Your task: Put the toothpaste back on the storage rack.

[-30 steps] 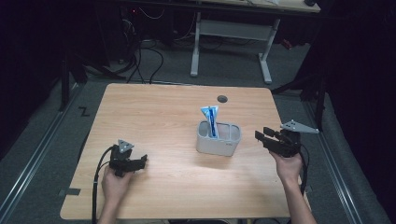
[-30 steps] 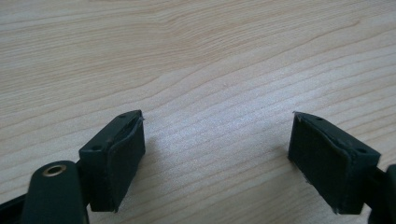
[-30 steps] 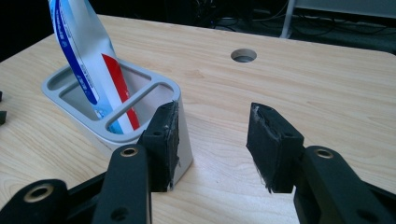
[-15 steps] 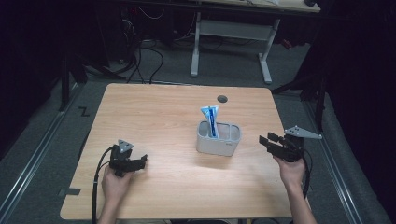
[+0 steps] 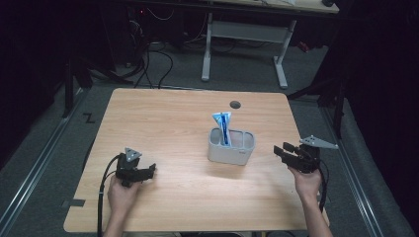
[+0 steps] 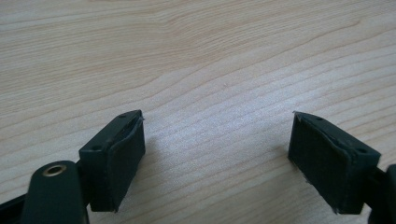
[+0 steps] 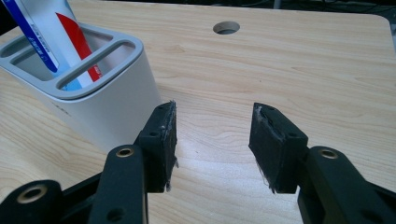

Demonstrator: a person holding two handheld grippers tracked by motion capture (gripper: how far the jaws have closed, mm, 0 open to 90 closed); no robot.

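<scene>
A grey slotted holder (image 5: pixel 231 146) stands right of the table's middle, with a blue and white toothpaste tube (image 5: pixel 223 126) upright in it. In the right gripper view the holder (image 7: pixel 88 88) and tube (image 7: pixel 51 32) sit just left of the jaws. My right gripper (image 5: pixel 280 150) hovers low to the right of the holder, apart from it, its jaws open and empty; they have just been opening. My left gripper (image 5: pixel 149 171) rests near the front left of the table, open, with bare wood between its pads (image 6: pixel 126 154).
The wooden table (image 5: pixel 163 118) has a round cable hole (image 5: pixel 235 104) near its far edge. A cable (image 5: pixel 103 187) trails from the left gripper off the front edge. A desk frame (image 5: pixel 244 44) and floor cables lie beyond the table.
My right gripper has sunk and drifted a little toward the front edge, away from the holder. The left gripper has not moved.
</scene>
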